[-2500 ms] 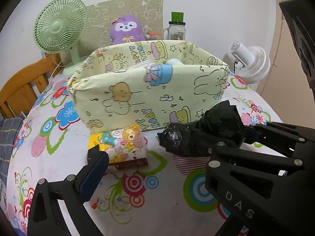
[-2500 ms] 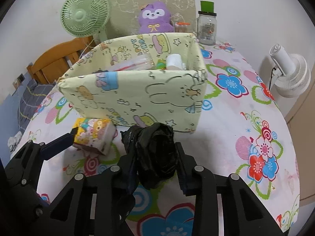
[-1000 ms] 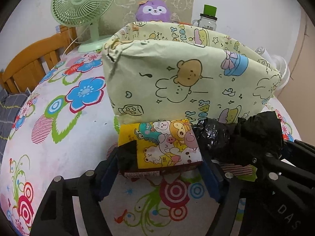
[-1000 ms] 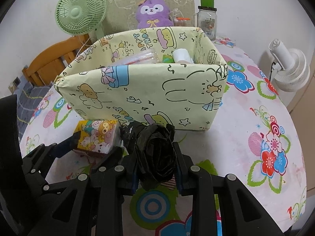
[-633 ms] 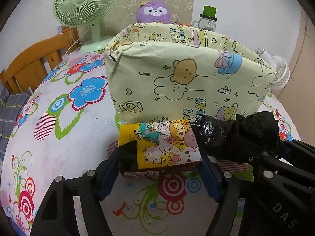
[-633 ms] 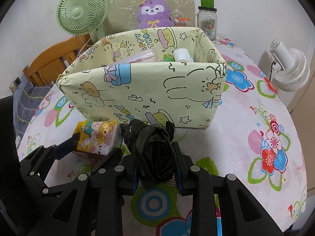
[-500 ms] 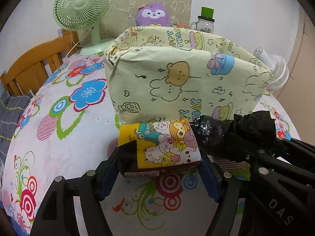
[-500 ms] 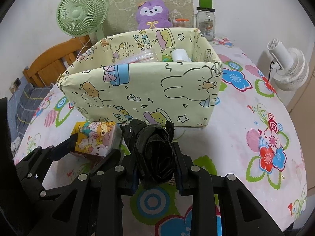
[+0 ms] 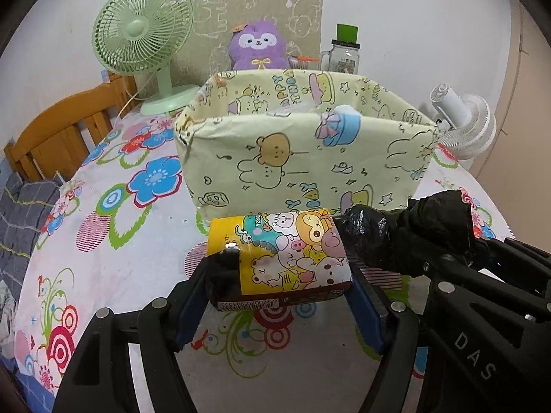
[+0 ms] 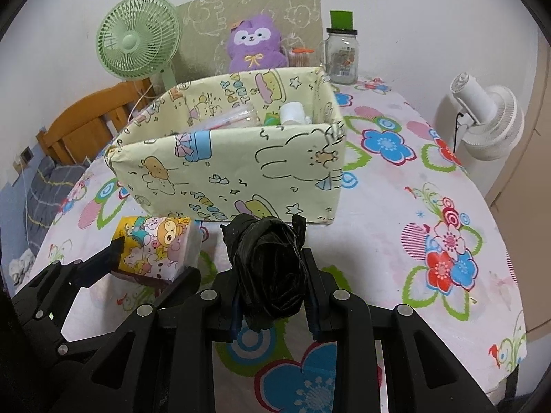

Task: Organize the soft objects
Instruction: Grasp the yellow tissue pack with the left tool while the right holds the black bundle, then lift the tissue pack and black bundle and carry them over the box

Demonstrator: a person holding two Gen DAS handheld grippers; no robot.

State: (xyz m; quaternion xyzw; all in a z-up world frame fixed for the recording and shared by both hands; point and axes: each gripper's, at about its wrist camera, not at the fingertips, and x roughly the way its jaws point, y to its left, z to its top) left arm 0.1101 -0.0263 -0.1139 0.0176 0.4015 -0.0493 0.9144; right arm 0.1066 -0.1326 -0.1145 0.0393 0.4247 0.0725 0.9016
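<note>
My left gripper (image 9: 279, 296) is shut on a yellow cartoon-printed tissue pack (image 9: 286, 258) and holds it above the table, just in front of the pale yellow cartoon storage box (image 9: 303, 168). The pack also shows in the right wrist view (image 10: 155, 247). My right gripper (image 10: 272, 292) is shut on a crumpled black plastic bag (image 10: 268, 265), held in front of the box (image 10: 241, 175). The bag also shows in the left wrist view (image 9: 406, 234). Inside the box lie a clear packet (image 10: 230, 117) and a white roll (image 10: 292, 113).
A flowered tablecloth (image 10: 413, 206) covers the round table. Behind the box stand a green fan (image 9: 144, 41), a purple plush (image 9: 258, 48) and a glass jar (image 9: 344, 55). A white fan (image 10: 489, 120) is off the right edge. A wooden chair (image 9: 62, 130) is at left.
My left gripper has closed on the tissue pack and lifted it off the table. Both grippers have risen, so the box's inside shows more. The right gripper keeps hold of the black bag.
</note>
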